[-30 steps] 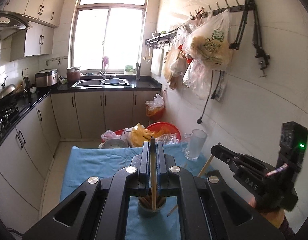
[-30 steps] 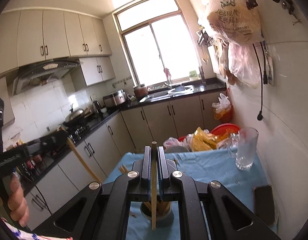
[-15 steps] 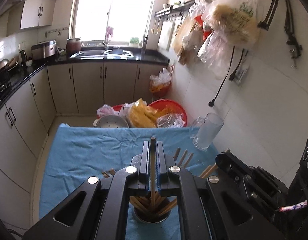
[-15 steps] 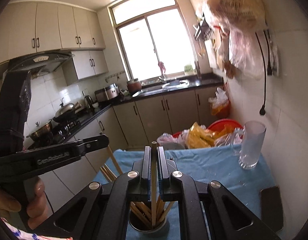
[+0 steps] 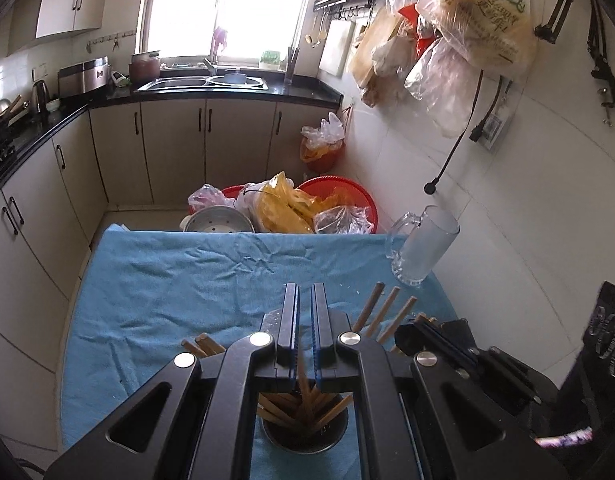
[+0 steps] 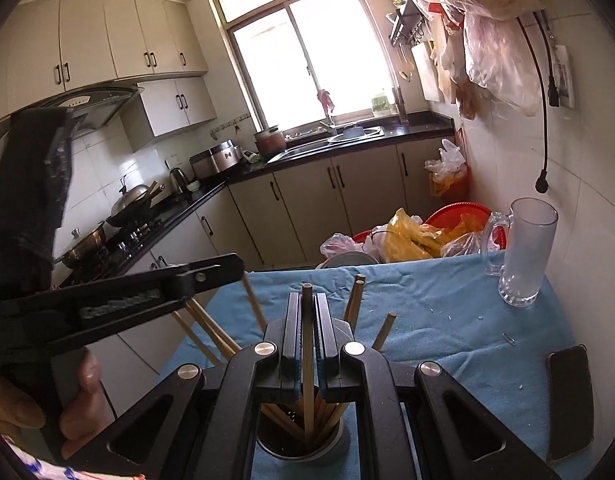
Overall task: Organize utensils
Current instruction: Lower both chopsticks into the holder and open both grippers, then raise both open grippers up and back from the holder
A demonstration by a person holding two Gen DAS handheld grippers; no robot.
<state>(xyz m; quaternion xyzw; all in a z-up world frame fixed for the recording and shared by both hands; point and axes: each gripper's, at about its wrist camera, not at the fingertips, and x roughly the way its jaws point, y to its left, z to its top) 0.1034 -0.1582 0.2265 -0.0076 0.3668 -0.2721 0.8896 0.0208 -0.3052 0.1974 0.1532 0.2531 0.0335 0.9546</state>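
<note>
Chopsticks [image 5: 303,404]: bundle standing splayed in holder, tips fanned outward.
Cloth [image 5: 179,288]: blue, covers table, wrinkled.
Mug [image 6: 525,256]: glass, upright at far right corner of cloth.
Holder [image 6: 299,446]: metal cup on cloth, near edge.
Left gripper [image 5: 304,320]: above holder, jaws slightly parted, nothing between them.
Right gripper [image 6: 306,320]: above holder, clamped on one upright chopstick [image 6: 307,344], lower end inside holder.

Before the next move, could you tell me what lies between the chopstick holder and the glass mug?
Right wrist view: only bare blue cloth with small specks between the chopstick holder and glass mug.
</note>
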